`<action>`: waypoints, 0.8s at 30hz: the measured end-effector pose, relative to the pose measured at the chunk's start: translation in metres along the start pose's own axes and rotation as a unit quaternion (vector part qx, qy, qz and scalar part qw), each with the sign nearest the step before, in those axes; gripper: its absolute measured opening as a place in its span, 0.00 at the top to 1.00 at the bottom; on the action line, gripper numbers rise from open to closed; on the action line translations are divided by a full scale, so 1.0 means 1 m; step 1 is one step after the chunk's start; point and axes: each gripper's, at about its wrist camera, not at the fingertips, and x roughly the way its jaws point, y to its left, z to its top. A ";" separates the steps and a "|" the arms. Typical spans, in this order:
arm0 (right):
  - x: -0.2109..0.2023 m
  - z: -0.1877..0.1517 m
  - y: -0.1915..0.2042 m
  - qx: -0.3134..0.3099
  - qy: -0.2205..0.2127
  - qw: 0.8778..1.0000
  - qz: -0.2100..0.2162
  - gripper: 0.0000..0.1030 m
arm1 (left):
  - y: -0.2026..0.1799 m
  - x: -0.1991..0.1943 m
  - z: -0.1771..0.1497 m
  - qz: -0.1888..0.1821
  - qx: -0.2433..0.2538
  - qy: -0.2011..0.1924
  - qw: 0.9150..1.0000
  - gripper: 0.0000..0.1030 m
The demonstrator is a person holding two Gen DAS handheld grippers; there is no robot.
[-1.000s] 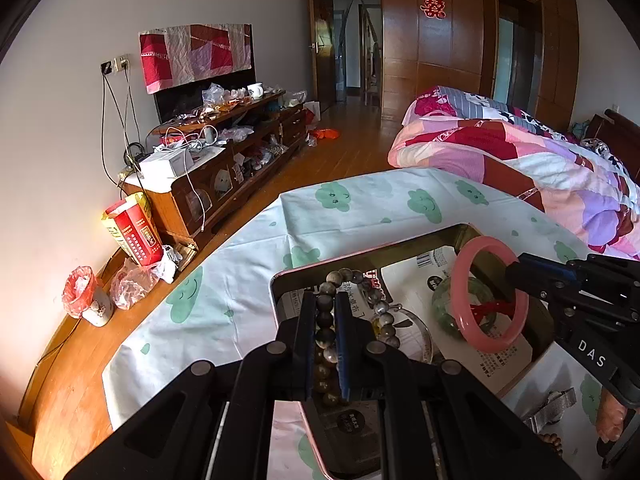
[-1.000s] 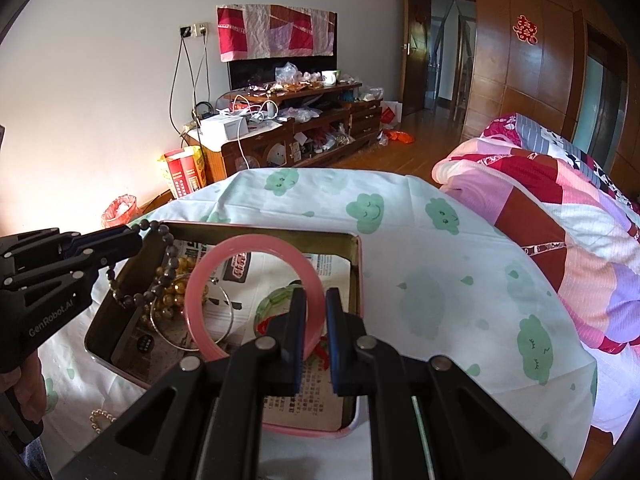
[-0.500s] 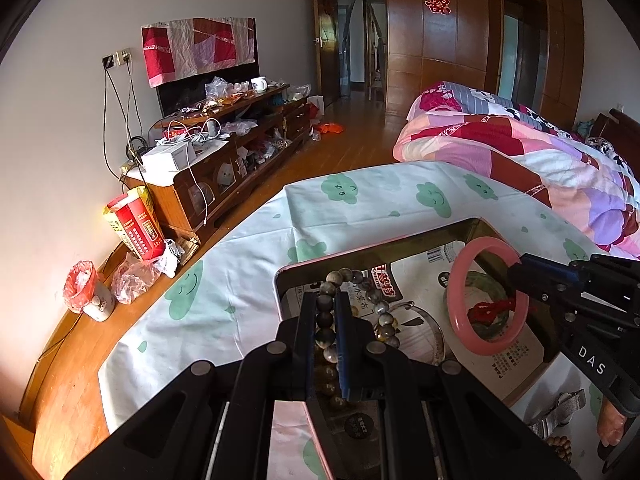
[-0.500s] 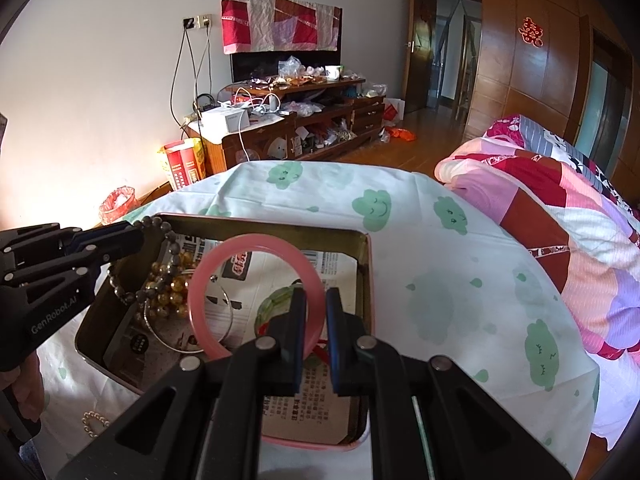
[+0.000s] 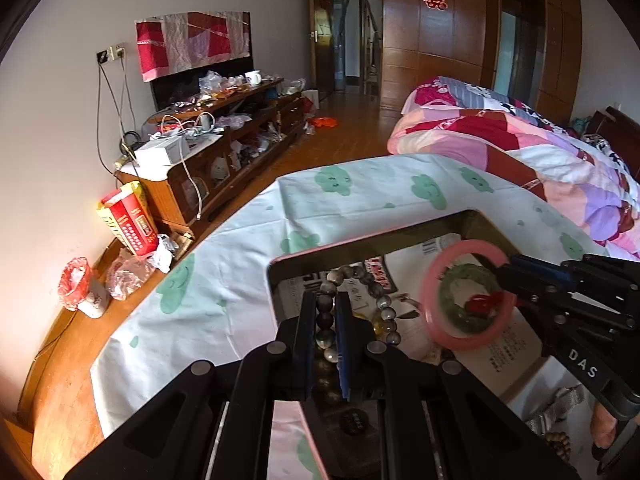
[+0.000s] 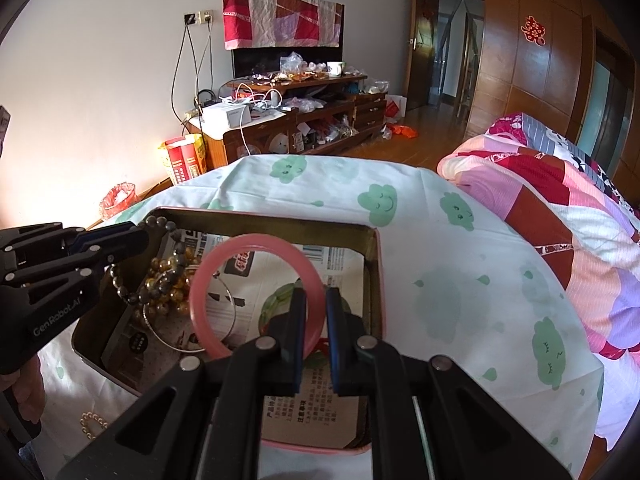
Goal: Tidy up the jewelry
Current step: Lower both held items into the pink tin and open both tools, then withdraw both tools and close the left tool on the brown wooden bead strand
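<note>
Your right gripper (image 6: 316, 308) is clamped on the near rim of the pink bangle (image 6: 256, 296), holding it upright over the open tin (image 6: 374, 280), above the green bangle (image 6: 280, 300) lying on the newspaper lining. Your left gripper (image 5: 326, 312) is closed on the dark bead bracelet (image 5: 362, 276), which hangs over the tin's left end, just above the amber beads (image 6: 168, 280) and a thin silver bangle (image 6: 188, 336). The tin sits near the front edge of the cloud-print cloth (image 6: 440, 264). Beyond it stands a cluttered wooden cabinet (image 6: 296, 120).
</note>
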 end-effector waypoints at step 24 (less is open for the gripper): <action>-0.036 -0.021 -0.013 0.039 -0.016 0.999 -0.015 0.62 | -0.006 -0.032 -0.018 0.029 -0.037 -0.001 0.999 0.37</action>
